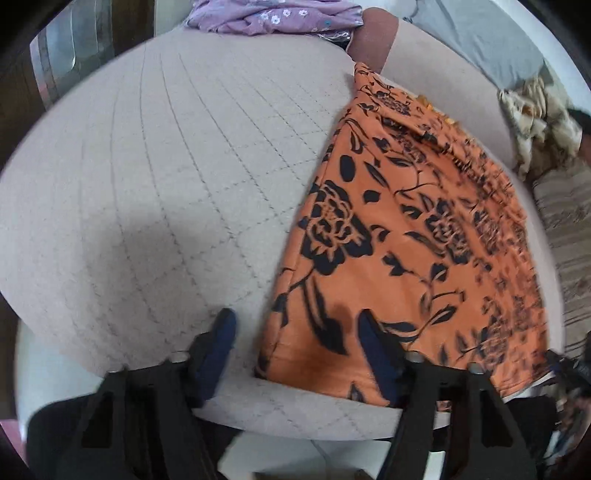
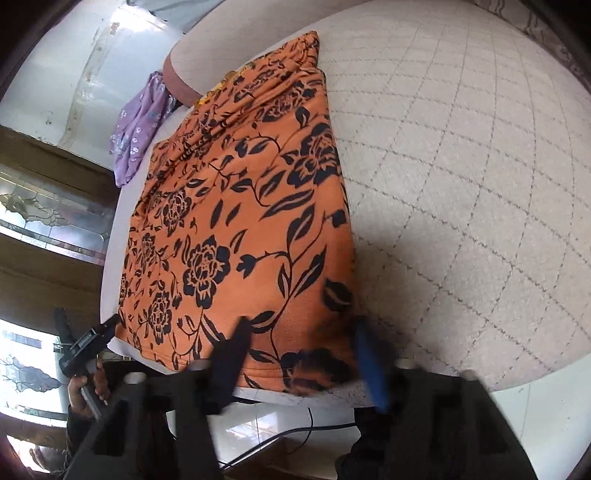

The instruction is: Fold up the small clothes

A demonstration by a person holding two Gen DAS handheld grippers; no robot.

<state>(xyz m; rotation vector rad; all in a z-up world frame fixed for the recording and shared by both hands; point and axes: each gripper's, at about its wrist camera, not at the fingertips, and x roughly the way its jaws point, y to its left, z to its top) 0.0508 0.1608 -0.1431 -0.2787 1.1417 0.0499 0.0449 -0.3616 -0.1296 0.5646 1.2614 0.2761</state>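
Note:
An orange garment with black flowers (image 1: 406, 236) lies flat on the quilted beige surface (image 1: 166, 166); it also shows in the right wrist view (image 2: 240, 206). My left gripper (image 1: 295, 325) is open and empty, low over the garment's near left corner; its left finger is over bare quilt, its right finger over the cloth. My right gripper (image 2: 299, 332) is open and empty, straddling the garment's near right corner. The left gripper (image 2: 88, 343) appears at the far left edge of the right wrist view, beside the garment's other near corner.
A purple flowered garment (image 1: 266, 14) lies at the far edge, also seen in the right wrist view (image 2: 136, 122). A grey cloth (image 1: 480, 40) and a crumpled cream cloth (image 1: 535, 122) lie to the right. A black cable (image 2: 295, 432) runs below the near edge.

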